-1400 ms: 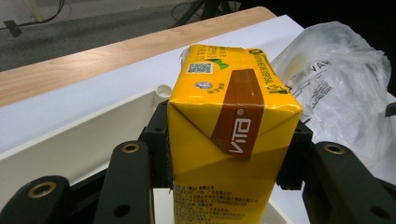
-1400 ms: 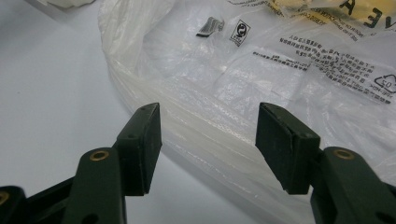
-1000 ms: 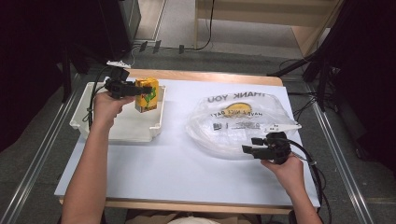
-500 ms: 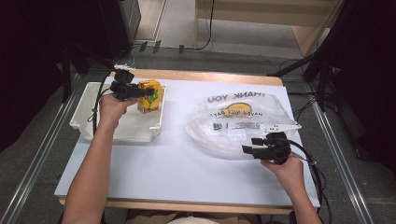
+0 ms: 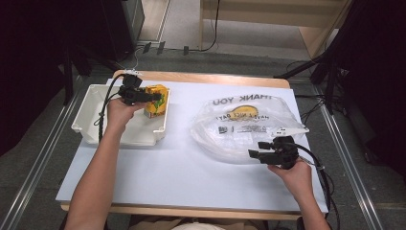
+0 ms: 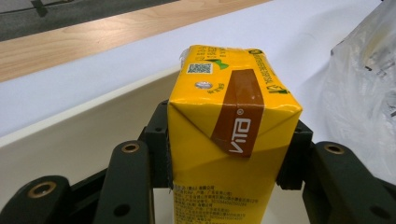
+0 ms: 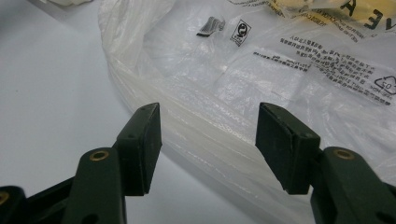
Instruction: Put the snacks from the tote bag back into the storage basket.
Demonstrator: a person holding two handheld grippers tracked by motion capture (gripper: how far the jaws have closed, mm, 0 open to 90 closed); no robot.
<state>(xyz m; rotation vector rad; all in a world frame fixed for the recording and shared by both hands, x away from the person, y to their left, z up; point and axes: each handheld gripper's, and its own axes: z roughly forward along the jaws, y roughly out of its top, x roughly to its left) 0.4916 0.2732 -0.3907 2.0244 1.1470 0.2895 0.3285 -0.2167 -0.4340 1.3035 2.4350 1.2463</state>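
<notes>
My left jaws clamp a yellow drink carton (image 6: 233, 135) on both sides, upright, above the white tray's rim (image 6: 84, 116). My right jaws stand wide apart over the edge of a clear plastic bag (image 7: 280, 70), bare white tabletop (image 7: 51, 84) to their left. From the high view, the left gripper (image 5: 149, 97) holds the carton over the tray's right end; the right gripper (image 5: 253, 151) sits at the bag's near edge, open table between them.

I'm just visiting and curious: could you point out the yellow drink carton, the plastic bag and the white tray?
yellow drink carton (image 6: 233, 135), left gripper view, on its brown stripe.
plastic bag (image 5: 242, 129), high view, on its clear middle.
white tray (image 5: 139, 135), high view, on its near wall.
</notes>
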